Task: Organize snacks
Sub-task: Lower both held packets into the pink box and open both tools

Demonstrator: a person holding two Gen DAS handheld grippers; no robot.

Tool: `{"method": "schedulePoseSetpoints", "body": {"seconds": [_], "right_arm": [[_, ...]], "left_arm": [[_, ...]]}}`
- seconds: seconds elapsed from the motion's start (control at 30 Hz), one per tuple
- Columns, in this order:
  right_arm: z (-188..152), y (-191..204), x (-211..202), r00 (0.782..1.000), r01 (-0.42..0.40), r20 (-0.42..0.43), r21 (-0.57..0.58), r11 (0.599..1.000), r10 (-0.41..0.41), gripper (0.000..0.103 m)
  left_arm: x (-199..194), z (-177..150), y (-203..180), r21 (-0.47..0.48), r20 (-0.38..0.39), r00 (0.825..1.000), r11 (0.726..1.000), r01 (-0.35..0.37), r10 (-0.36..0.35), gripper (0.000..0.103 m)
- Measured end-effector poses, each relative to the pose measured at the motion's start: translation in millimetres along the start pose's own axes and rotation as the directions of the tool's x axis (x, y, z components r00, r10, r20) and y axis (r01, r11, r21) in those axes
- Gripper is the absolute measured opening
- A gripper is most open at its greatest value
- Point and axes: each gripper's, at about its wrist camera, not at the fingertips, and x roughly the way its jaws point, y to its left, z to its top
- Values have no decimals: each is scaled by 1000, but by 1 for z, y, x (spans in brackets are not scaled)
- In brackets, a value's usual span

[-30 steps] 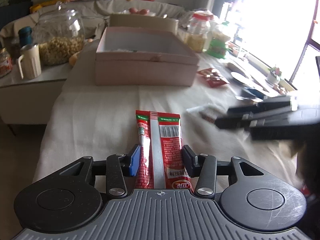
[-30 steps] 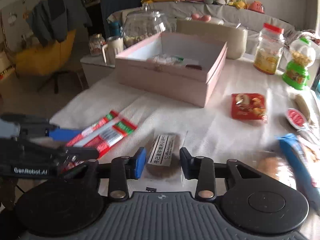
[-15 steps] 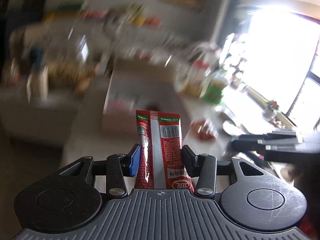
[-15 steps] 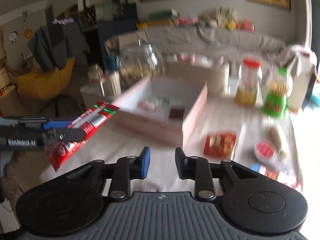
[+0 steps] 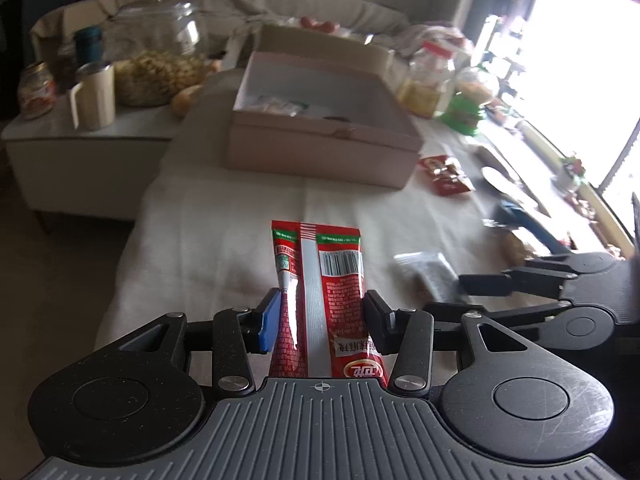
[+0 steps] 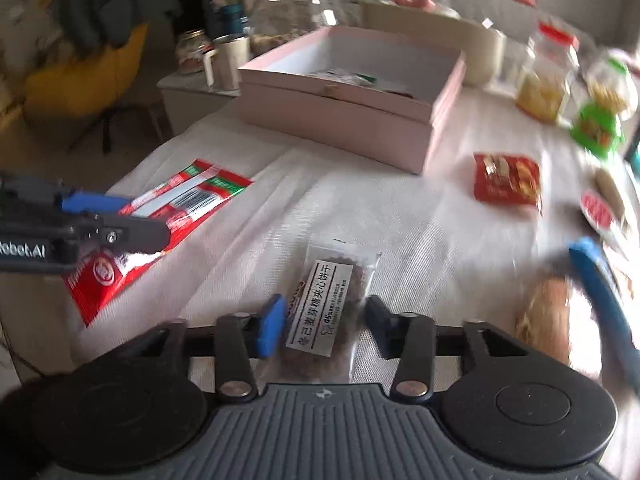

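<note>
White cloth-covered surface [image 6: 400, 216]: left hand-held gripper [image 5: 320, 322] clamps a red foil sachet [image 5: 324, 300]; right hand-held gripper [image 6: 322, 322], jaws parted, straddles a clear biscuit packet [image 6: 324, 308] without pressing it.

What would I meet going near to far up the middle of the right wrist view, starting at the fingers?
Right gripper → clear biscuit packet between its fingers → bare white tablecloth → pink box → cream container behind it.
</note>
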Motion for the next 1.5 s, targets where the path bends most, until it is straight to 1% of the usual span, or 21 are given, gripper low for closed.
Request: {"method": "schedulePoseSetpoints", "body": {"seconds": [0.1,0.2,0.27,0.33,0.4,0.47,0.53,0.57,0.63,0.67,0.73,0.8,0.9,0.97,1.07,1.13,1.23,1.27,1.33,1.4,1.5], "right_arm": [[9,-8,-16,999,-10,45,-10,1000,11,36],[33,-22,-40,993,-39,110,-1,999,39,36],[60,-36,-57,985,-31,173,18,999,28,36],[89,-50,-71,969,-9,248,42,999,-1,36],[120,-62,-76,953,10,301,60,998,-28,36],[147,-74,-70,948,16,316,84,996,-42,36],[170,-84,-53,947,25,316,103,994,-56,36],[181,-89,-41,950,27,306,113,993,-61,36],[196,-99,-16,960,26,273,135,991,-62,36],[203,-104,-1,966,23,250,144,989,-59,36],[213,-111,32,980,19,192,158,987,-50,36],[219,-111,67,990,18,132,165,986,-40,36],[223,-111,112,998,19,58,173,985,-30,36],[224,-110,137,1000,14,15,178,984,-16,36],[223,-110,157,998,-41,-47,195,980,51,38],[221,-109,150,998,-58,-21,185,981,63,39],[215,-114,115,997,-56,59,135,989,48,41],[212,-118,101,996,-35,84,116,993,25,43],[199,-135,72,991,34,127,90,995,-46,60],[181,-164,51,981,125,133,101,987,-138,69],[156,-219,45,969,227,55,197,954,-242,70]], "left_arm": [[-9,4,0,3,52,998,1000,26,-26,50],[-18,27,1,-8,121,992,1000,29,-28,50],[-24,53,-1,7,191,981,1000,18,-19,50],[-24,85,-1,27,273,962,1000,13,-20,50],[-10,116,0,42,317,948,999,13,-25,50],[16,146,6,23,333,942,999,45,-50,51],[53,171,14,6,308,946,994,108,-105,51],[75,181,20,-3,270,954,990,139,-133,51],[123,197,28,-13,122,979,986,165,-162,51],[145,202,32,-12,40,987,988,154,-153,52],[175,204,33,15,-48,995,996,88,-87,50],[184,200,28,91,-49,998,995,39,-35,42],[175,194,30,112,-4,998,991,68,-67,43],[162,188,37,75,34,996,994,79,-82,43],[140,182,47,19,104,990,996,90,-92,43],[128,178,50,-6,141,985,995,103,-101,43],[109,169,45,-10,180,971,987,159,-155,43],[101,166,41,-5,190,966,983,182,-178,43],[91,158,31,15,200,952,972,234,-232,43],[83,147,20,46,193,936,955,292,-295,43],[85,130,2,74,138,920,930,360,-367,43]]}}
